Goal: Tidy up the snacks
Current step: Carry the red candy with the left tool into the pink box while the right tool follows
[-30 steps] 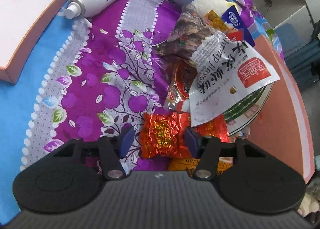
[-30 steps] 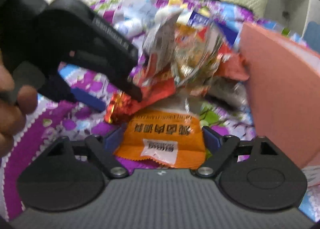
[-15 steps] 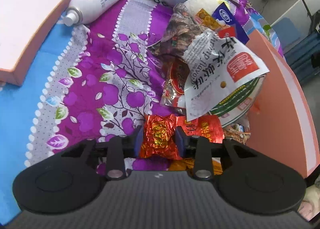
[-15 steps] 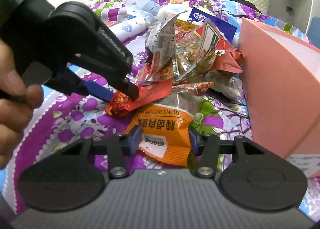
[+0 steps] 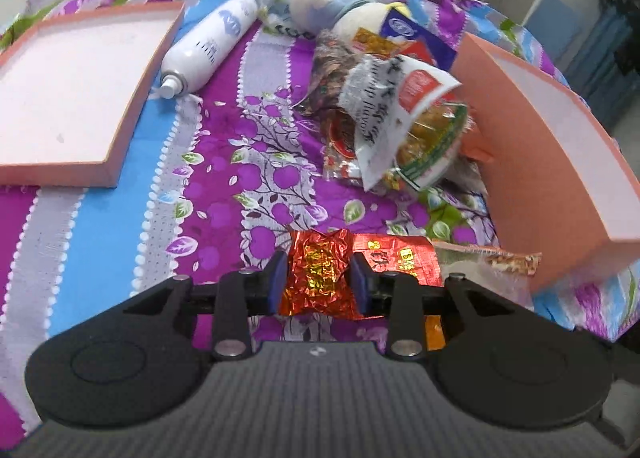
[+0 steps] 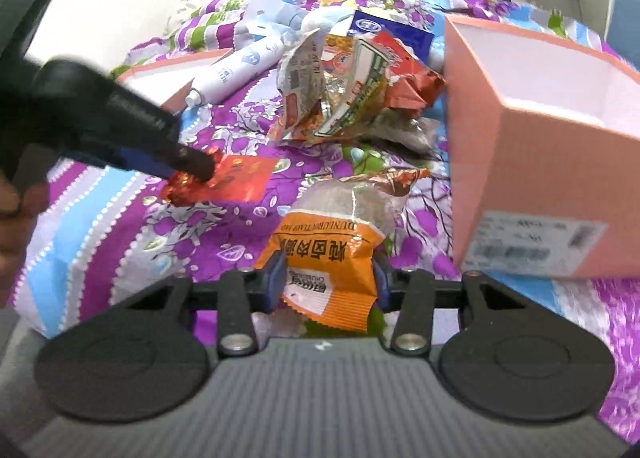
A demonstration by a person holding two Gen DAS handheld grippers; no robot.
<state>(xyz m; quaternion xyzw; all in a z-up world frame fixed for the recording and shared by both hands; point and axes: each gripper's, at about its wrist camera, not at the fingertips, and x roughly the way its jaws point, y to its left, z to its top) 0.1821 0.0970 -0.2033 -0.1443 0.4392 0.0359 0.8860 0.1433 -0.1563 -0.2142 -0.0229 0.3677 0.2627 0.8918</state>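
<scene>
My left gripper (image 5: 319,280) is shut on a red foil snack packet (image 5: 320,274) and holds it above the purple bedspread; the packet also shows in the right wrist view (image 6: 224,178). My right gripper (image 6: 326,284) is shut on an orange snack packet (image 6: 326,258), lifted off the bed. A pile of snack bags (image 5: 396,126) lies ahead of both grippers, and it shows in the right wrist view (image 6: 348,86). An open pink box (image 6: 540,146) stands to the right of the pile, and shows in the left wrist view (image 5: 552,154).
A pink box lid (image 5: 72,98) lies at the left. A white spray bottle (image 5: 208,46) lies beside it. A plush toy (image 5: 340,6) sits behind the pile. The bed edge drops off at the right (image 5: 600,310).
Both grippers closed on their packets, then pulled back and up from the pile. The red and orange packets came away with them.
</scene>
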